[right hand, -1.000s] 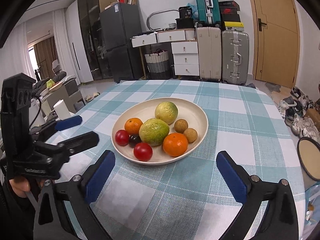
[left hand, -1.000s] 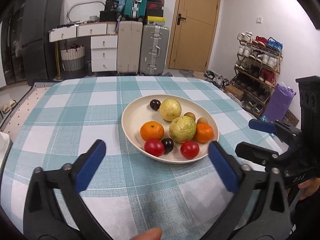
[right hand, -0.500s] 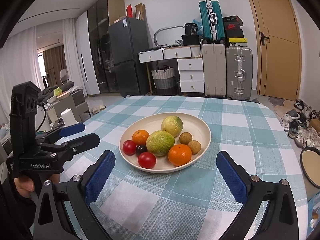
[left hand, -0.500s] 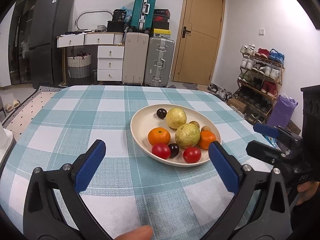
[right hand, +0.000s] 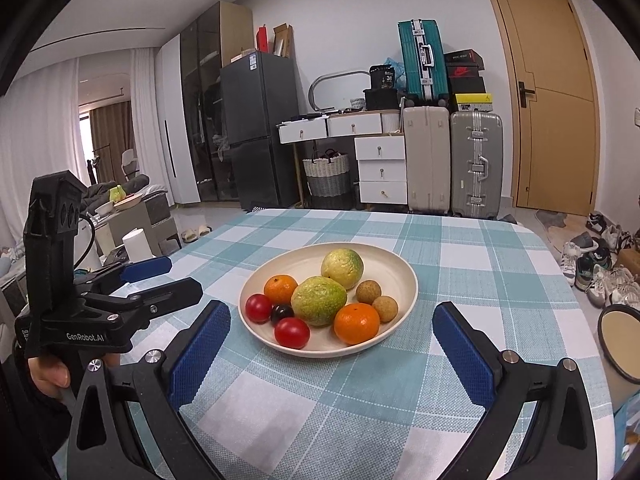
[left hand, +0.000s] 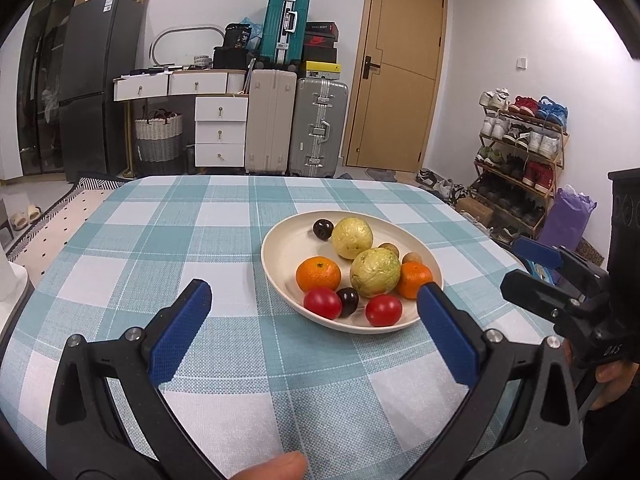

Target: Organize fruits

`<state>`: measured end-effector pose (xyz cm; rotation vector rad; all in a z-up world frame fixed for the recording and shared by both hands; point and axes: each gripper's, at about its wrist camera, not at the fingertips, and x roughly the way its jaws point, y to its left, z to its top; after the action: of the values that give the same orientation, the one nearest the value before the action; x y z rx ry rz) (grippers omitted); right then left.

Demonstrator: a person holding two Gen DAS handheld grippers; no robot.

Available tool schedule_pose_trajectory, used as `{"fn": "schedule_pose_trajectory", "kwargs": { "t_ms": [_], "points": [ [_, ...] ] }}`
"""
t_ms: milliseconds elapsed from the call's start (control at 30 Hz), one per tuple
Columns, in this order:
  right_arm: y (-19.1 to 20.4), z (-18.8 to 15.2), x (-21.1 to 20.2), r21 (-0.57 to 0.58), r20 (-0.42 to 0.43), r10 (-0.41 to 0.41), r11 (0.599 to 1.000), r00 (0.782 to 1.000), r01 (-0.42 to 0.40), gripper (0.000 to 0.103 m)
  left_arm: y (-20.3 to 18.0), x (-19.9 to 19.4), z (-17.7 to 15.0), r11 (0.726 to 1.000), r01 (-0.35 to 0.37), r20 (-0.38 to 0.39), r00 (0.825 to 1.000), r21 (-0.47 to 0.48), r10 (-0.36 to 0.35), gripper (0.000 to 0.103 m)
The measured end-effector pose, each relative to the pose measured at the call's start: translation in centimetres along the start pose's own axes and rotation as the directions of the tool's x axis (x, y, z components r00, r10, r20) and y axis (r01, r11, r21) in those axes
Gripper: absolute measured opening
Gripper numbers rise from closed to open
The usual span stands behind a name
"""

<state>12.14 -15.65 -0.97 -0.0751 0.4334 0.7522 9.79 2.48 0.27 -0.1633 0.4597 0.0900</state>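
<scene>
Since the earlier frames both grippers had drawn back and tilted up, so the plate [left hand: 276, 248] sat smaller and lower in each view; the fruit on it had not shifted. The left gripper [left hand: 314, 304] was spread wide and held nothing; its blue pads [left hand: 178, 332] stood above the checked tablecloth [left hand: 168, 240], short of the plate. The right gripper [right hand: 331, 320] was likewise spread and empty – its pads flanked the plate's near rim without touching. On the plate lay two guavas [right hand: 319, 301], two oranges [right hand: 357, 323], two tomatoes [right hand: 292, 332], two longans [right hand: 368, 292] and a dark plum [right hand: 282, 313]; a second dark plum [left hand: 323, 228] showed at the far rim in the left view only. A hand [right hand: 48, 376] gripped the left handle.
</scene>
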Motion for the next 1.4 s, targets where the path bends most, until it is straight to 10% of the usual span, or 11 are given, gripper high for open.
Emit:
{"fn": "schedule_pose_trajectory", "kwargs": {
  "t_ms": [1400],
  "points": [
    [0.16, -0.07, 0.1, -0.013, -0.01, -0.003, 1.0, 1.0, 0.003, 0.103, -0.1, -0.25, 0.01, 1.0, -0.003, 0.008, 1.0, 0.0, 0.003, 0.102]
  ]
}}
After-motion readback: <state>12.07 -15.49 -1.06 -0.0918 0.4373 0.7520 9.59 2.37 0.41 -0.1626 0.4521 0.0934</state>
